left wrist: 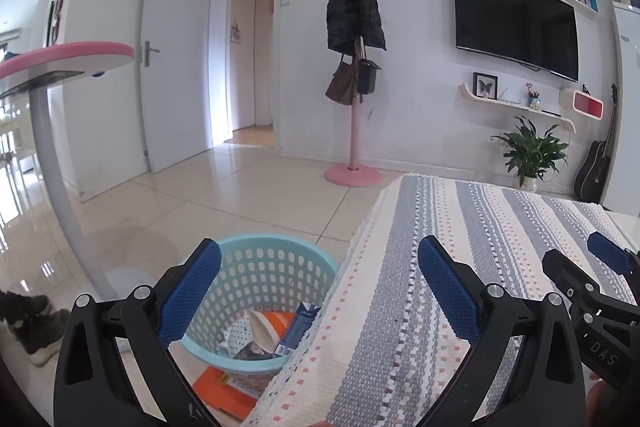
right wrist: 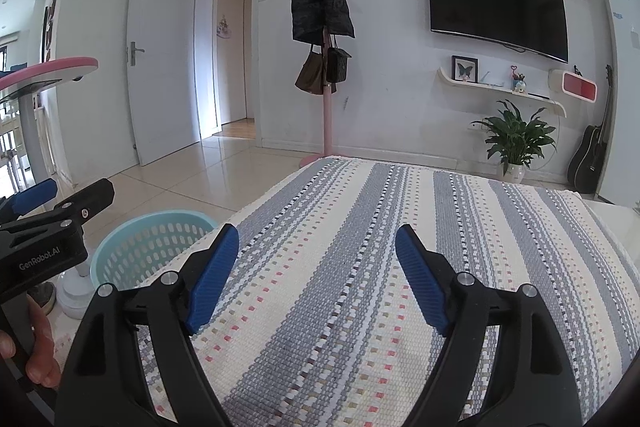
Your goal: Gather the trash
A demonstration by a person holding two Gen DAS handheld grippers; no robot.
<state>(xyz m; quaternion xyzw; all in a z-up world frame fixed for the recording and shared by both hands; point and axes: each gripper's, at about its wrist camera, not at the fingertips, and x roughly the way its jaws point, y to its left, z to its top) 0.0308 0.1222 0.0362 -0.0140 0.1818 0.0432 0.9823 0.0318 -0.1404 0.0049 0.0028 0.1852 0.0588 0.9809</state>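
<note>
A light blue perforated basket point(left wrist: 264, 279) stands on the floor by the table's left edge and holds several pieces of trash: an orange-and-white wrapper point(left wrist: 266, 329), a blue carton point(left wrist: 298, 327) and crumpled paper. It also shows in the right wrist view point(right wrist: 148, 247). My left gripper point(left wrist: 320, 279) is open and empty, above the basket and the table edge. My right gripper point(right wrist: 318, 267) is open and empty over the striped cloth point(right wrist: 360, 267) on the table. The right gripper also shows in the left wrist view point(left wrist: 600, 267). The left gripper also shows in the right wrist view point(right wrist: 52, 203).
An orange flat box point(left wrist: 224, 391) lies on the floor beside the basket. A pink-rimmed round stand table point(left wrist: 68, 59) with a grey pole is at left, shoes point(left wrist: 32, 327) near its base. A pink coat rack point(left wrist: 354, 67), plant point(left wrist: 532, 151), guitar point(left wrist: 596, 163) and TV line the far wall.
</note>
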